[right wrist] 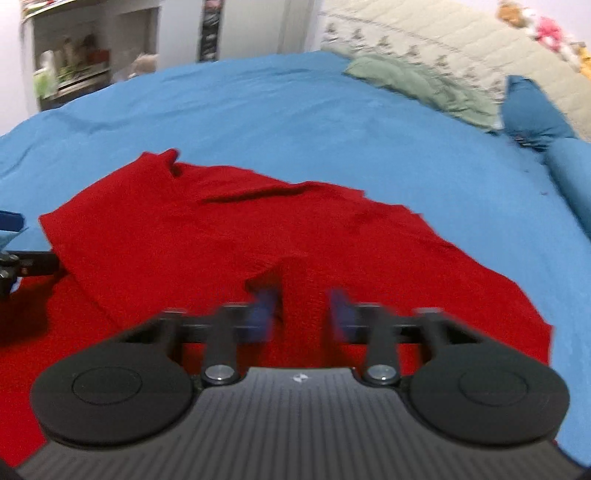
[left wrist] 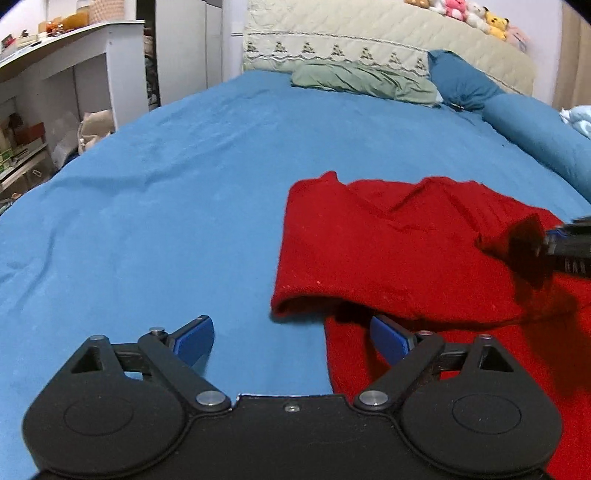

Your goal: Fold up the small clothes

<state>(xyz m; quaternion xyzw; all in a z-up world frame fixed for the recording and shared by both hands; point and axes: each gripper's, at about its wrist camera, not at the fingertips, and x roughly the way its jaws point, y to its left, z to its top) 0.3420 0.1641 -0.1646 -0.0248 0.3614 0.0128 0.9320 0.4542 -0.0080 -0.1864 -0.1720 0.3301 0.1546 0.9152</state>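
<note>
Red garment (left wrist: 399, 254): spread on the blue bedsheet (left wrist: 166, 192), partly folded; 1 flap doubled over toward the garment's left side, its rolled fold edge just ahead of the left gripper. Probably laid flat so the next fold can be taken cleanly.

Left gripper (left wrist: 291, 341): jaws wide apart, nothing between them. 1 blue pad (left wrist: 389, 338) over the garment's left edge near the fold, the other over bare sheet. Seemingly straddling that edge, ready to pinch it.

Right gripper (right wrist: 302, 310): motion-blurred; jaws part open, a raised ridge of red cloth standing between the pads. Contact unclear, cannot tell if gripped or only bracketed. Placed over the garment's near-middle, likely to gather or release a fold.

Beyond the garment: green pillow (left wrist: 362, 79) and blue pillow (left wrist: 461, 83) against the quilted headboard (left wrist: 369, 33), well apart from the garment.

Stage: mid-fold, not finished.
</note>
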